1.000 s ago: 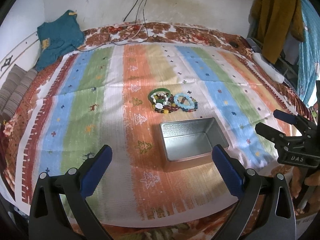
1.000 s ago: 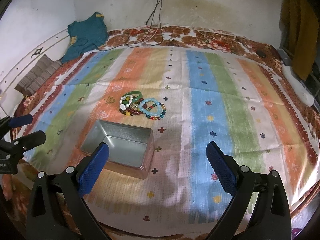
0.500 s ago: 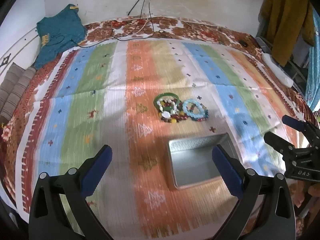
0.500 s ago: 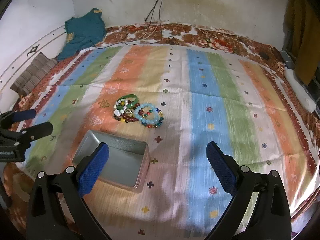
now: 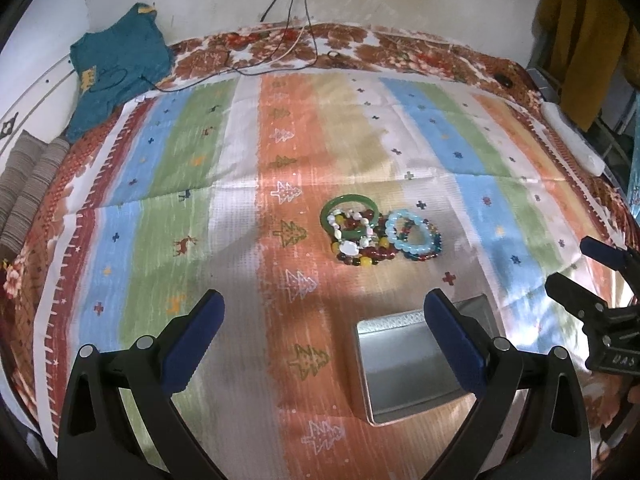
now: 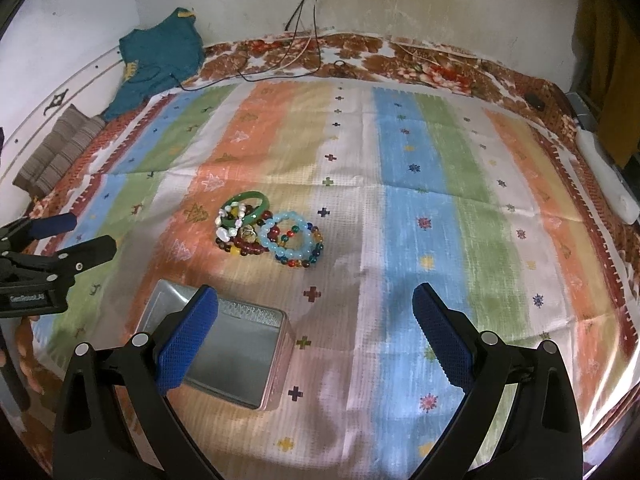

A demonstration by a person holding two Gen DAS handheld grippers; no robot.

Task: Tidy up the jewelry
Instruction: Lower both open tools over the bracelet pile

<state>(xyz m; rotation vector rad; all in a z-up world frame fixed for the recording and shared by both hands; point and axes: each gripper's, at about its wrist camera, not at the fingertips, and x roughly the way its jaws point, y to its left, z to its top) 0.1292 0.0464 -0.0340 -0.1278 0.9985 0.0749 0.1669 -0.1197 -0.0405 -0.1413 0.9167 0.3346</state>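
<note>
A pile of bracelets lies on the striped cloth: a green bangle (image 5: 349, 203) (image 6: 250, 200), a light blue bead bracelet (image 5: 412, 233) (image 6: 289, 237), and dark red and mixed bead strands (image 5: 362, 254) (image 6: 244, 246). An empty metal tin (image 5: 404, 364) (image 6: 236, 354) sits nearer than the pile. My left gripper (image 5: 324, 336) is open and empty, above the cloth left of the tin; it also shows in the right wrist view (image 6: 80, 236). My right gripper (image 6: 316, 334) is open and empty, right of the tin; it also shows in the left wrist view (image 5: 584, 264).
The striped cloth (image 5: 180, 184) covers a bed with a floral sheet (image 6: 420, 60). A teal garment (image 5: 116, 64) and folded grey cloth (image 5: 24, 184) lie at the far left. Cables (image 5: 296, 28) hang down the wall. A white object (image 5: 572, 140) lies at the right edge.
Both grippers have moved forward over the bed, so the tin and the bracelets sit lower and closer in both views. Both grippers stay open. Nothing on the cloth has moved.
</note>
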